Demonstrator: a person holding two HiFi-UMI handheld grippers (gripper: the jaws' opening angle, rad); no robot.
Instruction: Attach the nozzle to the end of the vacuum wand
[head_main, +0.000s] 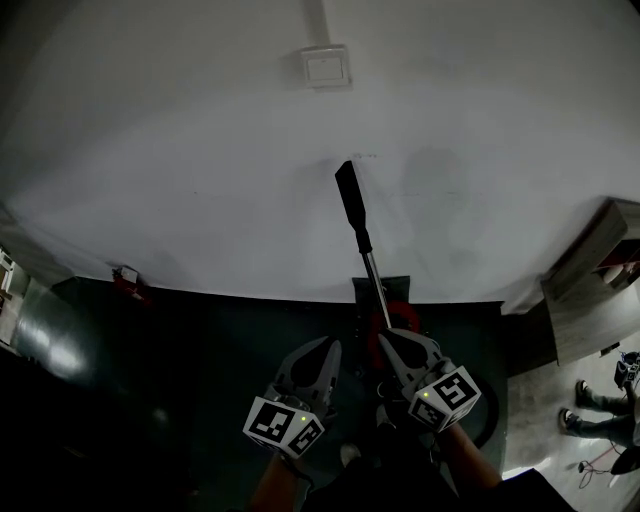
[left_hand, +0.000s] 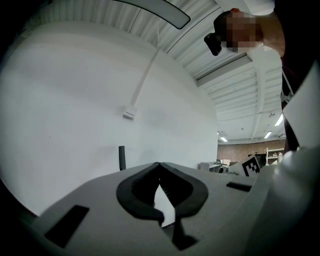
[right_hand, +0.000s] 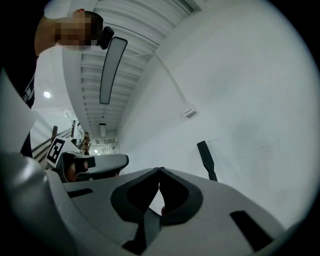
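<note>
A black flat nozzle (head_main: 351, 200) sits on the top end of a silver vacuum wand (head_main: 373, 280), which stands upright against the white wall. The wand rises from a red vacuum body (head_main: 376, 326). My left gripper (head_main: 330, 346) is to the left of the wand's foot, jaws shut and empty. My right gripper (head_main: 386, 338) is just in front of the wand's lower part, also shut with nothing between its pads. In the left gripper view the nozzle (left_hand: 121, 158) shows beyond the closed jaws (left_hand: 159, 165). The right gripper view shows the nozzle (right_hand: 206, 159) past its closed jaws (right_hand: 160, 171).
A white switch box (head_main: 326, 66) is high on the wall. A dark floor mat (head_main: 200, 340) lies below the wall, with a small red item (head_main: 128, 282) at its left edge. A wooden bench (head_main: 590, 270) and a person's shoes (head_main: 580, 405) are at the right.
</note>
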